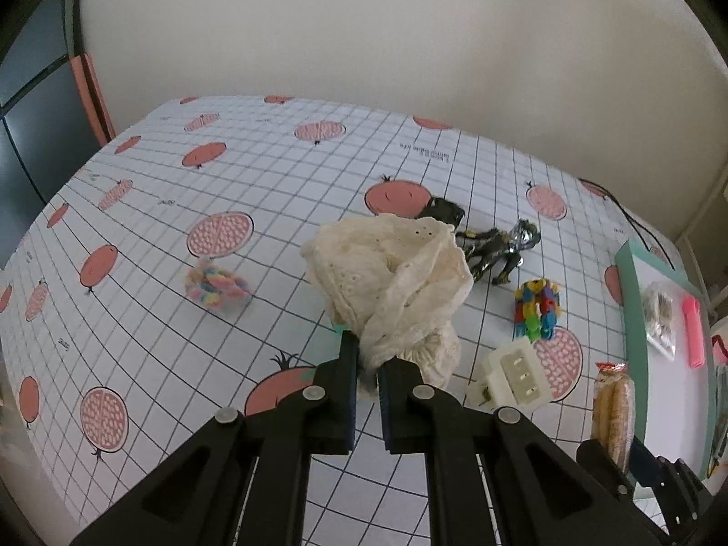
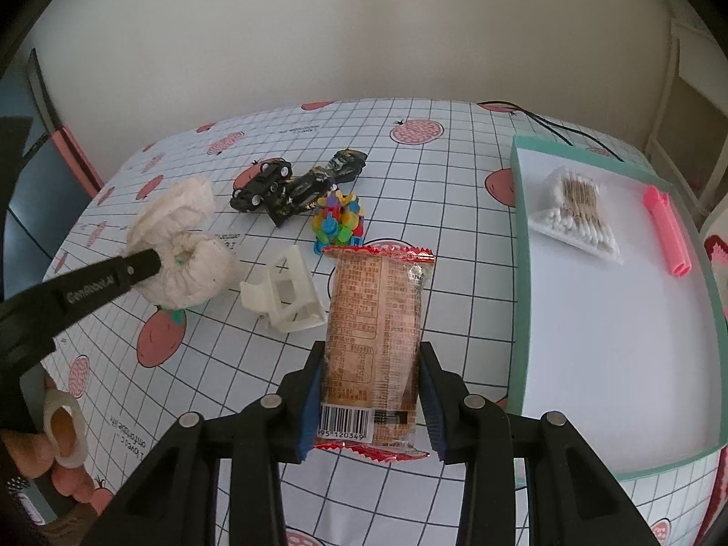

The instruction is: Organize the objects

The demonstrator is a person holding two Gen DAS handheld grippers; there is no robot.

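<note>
A cream lace cloth (image 1: 391, 282) bunched like a scrunchie is lifted off the tablecloth, and my left gripper (image 1: 368, 359) is shut on its lower folds. From the right wrist view the same cloth (image 2: 182, 250) sits at the left with the left gripper (image 2: 152, 261) pushed into it. My right gripper (image 2: 373, 364) is shut on a brown snack packet (image 2: 375, 332) with red crimped ends, held upright above the table just left of the teal tray (image 2: 521, 273). The packet (image 1: 612, 409) also shows at the lower right of the left wrist view.
On the grid-patterned tablecloth lie a white plastic clip (image 2: 286, 295), a colourful toy (image 2: 339, 223), dark toy cars (image 2: 295, 182) and a pastel bundle (image 1: 216, 289). The tray holds a bag of cotton swabs (image 2: 575, 209) and a pink clip (image 2: 666, 232). A hand (image 2: 59, 432) is lower left.
</note>
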